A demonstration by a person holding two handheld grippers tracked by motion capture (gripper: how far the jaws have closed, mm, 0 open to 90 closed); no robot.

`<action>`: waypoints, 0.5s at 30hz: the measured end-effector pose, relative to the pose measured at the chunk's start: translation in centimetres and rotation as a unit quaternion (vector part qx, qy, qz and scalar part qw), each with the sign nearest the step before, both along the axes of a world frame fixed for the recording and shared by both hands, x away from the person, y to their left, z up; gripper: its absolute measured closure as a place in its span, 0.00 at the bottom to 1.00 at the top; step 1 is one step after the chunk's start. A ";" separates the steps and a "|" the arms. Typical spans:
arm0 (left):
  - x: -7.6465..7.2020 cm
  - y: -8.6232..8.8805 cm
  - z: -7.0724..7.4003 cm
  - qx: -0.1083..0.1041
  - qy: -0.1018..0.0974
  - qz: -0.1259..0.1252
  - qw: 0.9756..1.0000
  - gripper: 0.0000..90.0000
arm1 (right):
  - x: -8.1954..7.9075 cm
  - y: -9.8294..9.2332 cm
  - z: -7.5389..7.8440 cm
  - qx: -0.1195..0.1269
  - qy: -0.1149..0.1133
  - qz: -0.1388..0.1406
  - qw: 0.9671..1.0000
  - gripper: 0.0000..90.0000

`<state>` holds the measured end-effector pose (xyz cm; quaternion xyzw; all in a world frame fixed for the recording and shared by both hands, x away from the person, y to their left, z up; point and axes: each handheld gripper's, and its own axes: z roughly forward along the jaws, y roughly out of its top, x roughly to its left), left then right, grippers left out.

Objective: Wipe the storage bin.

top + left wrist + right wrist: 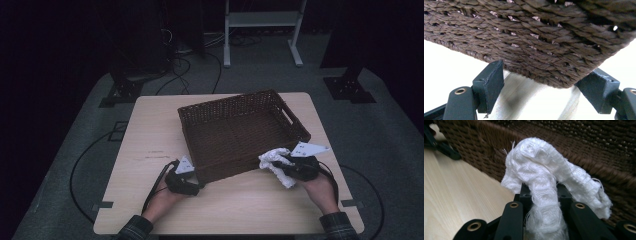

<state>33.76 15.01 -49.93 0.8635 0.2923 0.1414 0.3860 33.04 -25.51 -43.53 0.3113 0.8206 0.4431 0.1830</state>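
The left gripper (pixel 192 186) stands with jaws spread around the basket (pixel 536 37) corner, seemingly steadying it, while the right gripper (pixel 285 167) pinches the white cloth (pixel 541 182) between its jaws, beside the rim, likely for dropping in.

We see the basket (pixel 240 132) mid-table (pixel 150 130) — the cloth (pixel 276 165) just right of its near corner (held off the table).

High view dim, dark surroundings; gripper views bright, close foreground soft, washed-out whites.
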 end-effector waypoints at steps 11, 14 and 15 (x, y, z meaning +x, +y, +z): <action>0.0 0.0 0.0 0.000 0.000 0.000 1.000 0.25 | -0.2 0.1 1.6 0.023 -0.025 0.008 0.999 0.81; 0.0 0.0 0.0 0.000 0.000 0.000 1.000 0.25 | -0.2 0.3 1.8 0.024 -0.029 0.011 0.999 0.81; 0.0 0.0 0.0 0.000 0.000 0.000 1.000 0.25 | -0.1 0.3 1.8 0.023 -0.028 0.012 0.999 0.81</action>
